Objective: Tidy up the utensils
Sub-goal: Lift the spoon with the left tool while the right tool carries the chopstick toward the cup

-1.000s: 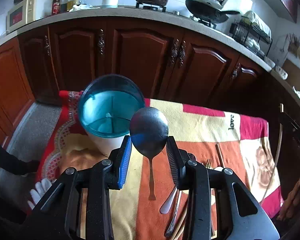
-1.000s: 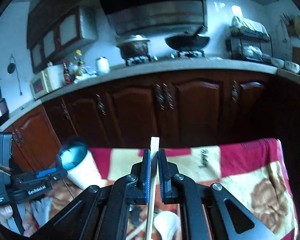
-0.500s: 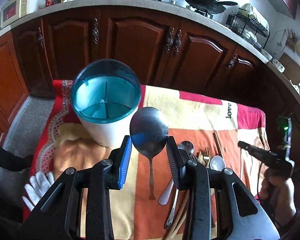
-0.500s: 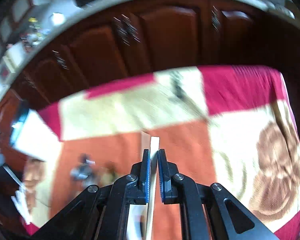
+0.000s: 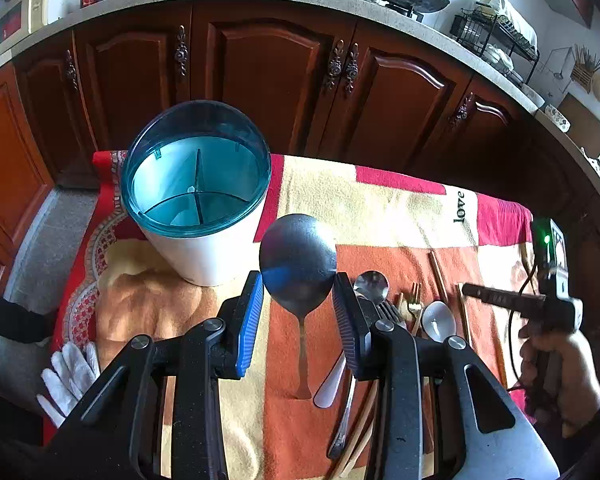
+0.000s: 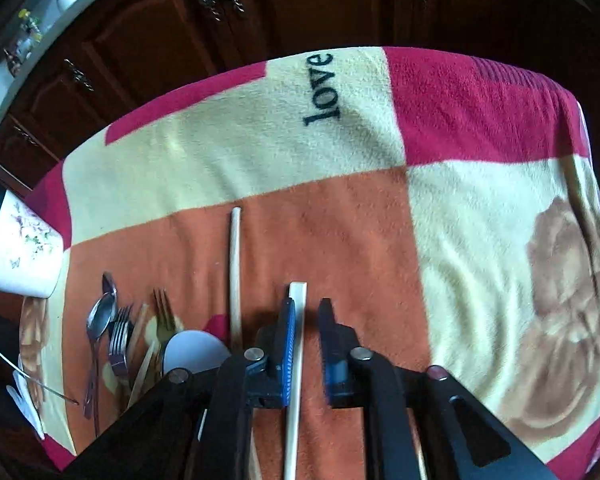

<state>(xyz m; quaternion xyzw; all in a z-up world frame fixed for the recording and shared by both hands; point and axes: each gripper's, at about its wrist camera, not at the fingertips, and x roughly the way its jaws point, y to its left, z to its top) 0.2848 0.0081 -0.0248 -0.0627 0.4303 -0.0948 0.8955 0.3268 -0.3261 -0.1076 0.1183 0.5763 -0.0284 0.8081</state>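
My left gripper [image 5: 298, 304] is shut on a dark metal spoon [image 5: 298, 256], holding its bowl upright just right of the white utensil holder [image 5: 204, 248] with a blue divided rim. My right gripper [image 6: 306, 320] is open low over the cloth, with a pale chopstick [image 6: 296, 344] lying between its jaws against the left pad. A second chopstick [image 6: 235, 272] lies to its left. Spoons and forks [image 6: 118, 332] are piled at the left, also in the left wrist view [image 5: 396, 312]. The holder shows at the far left of the right wrist view [image 6: 20, 256].
A patterned red, orange and cream cloth [image 6: 340, 140] covers the table. White gloves [image 5: 70, 376] lie at its left edge. Dark wooden cabinets [image 5: 260, 80] stand behind. The right gripper and hand [image 5: 548, 320] show at the right of the left wrist view.
My right gripper has tipped down to the cloth and opened, releasing the pale chopstick. My left gripper has risen and tilted toward the holder, still holding the spoon.
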